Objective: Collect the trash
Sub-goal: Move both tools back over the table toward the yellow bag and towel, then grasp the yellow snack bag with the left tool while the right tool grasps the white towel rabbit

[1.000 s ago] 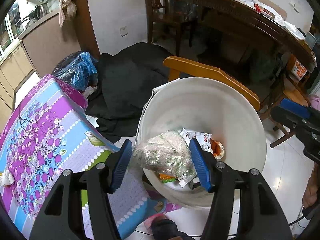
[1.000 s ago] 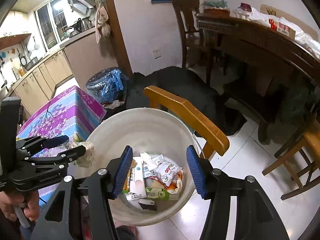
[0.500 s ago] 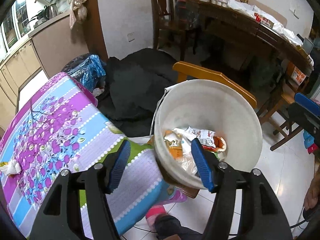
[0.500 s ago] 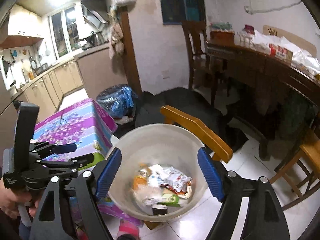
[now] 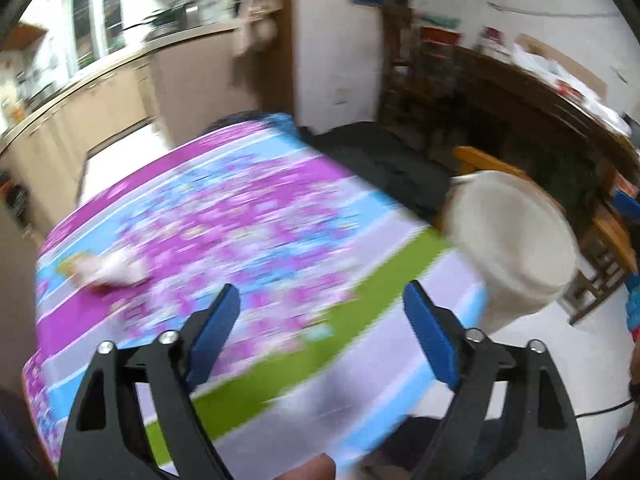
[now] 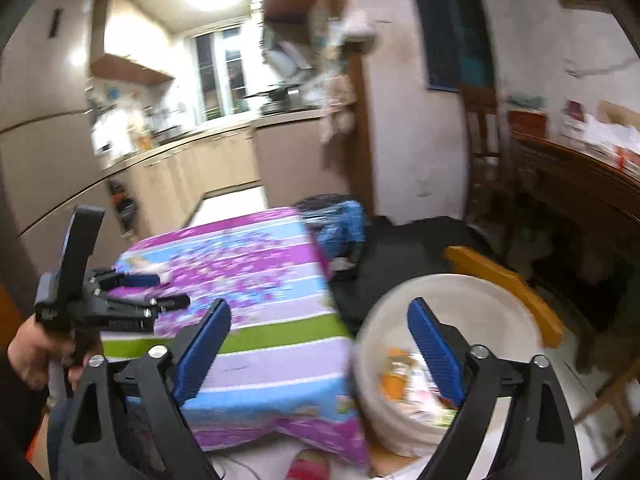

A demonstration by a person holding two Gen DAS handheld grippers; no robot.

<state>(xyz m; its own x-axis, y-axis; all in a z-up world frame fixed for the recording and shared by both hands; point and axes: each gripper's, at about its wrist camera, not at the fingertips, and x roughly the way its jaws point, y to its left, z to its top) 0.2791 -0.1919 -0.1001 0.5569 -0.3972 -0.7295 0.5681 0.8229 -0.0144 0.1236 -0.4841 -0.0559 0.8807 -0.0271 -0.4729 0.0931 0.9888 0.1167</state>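
Observation:
A white bucket (image 6: pixel 480 300) stands on the floor by the table, with wrappers and packets (image 6: pixel 404 372) inside. It also shows at the right of the blurred left wrist view as the bucket (image 5: pixel 516 240). My left gripper (image 5: pixel 321 294) hangs over the purple and blue floral tablecloth (image 5: pixel 240 216), its jaws opening with nothing between them. A crumpled white and yellow scrap (image 5: pixel 112 268) lies on the cloth, far left of it. My right gripper (image 6: pixel 319 307) is over the table's corner beside the bucket, jaws also opening and empty. The left gripper (image 6: pixel 160 291) appears there, held by a hand (image 6: pixel 28 352).
A wooden chair (image 6: pixel 508 284) stands right behind the bucket. A blue plastic bag (image 6: pixel 340 224) and dark cloth (image 6: pixel 400 256) lie on the floor past the table. A dark wooden sideboard (image 6: pixel 580 184) runs along the right. A foot in a pink slipper (image 6: pixel 308 464) is below.
The left gripper let a green and white packet fall into the bucket. Both grippers then swung left from the bucket toward the table, and their jaws widened.

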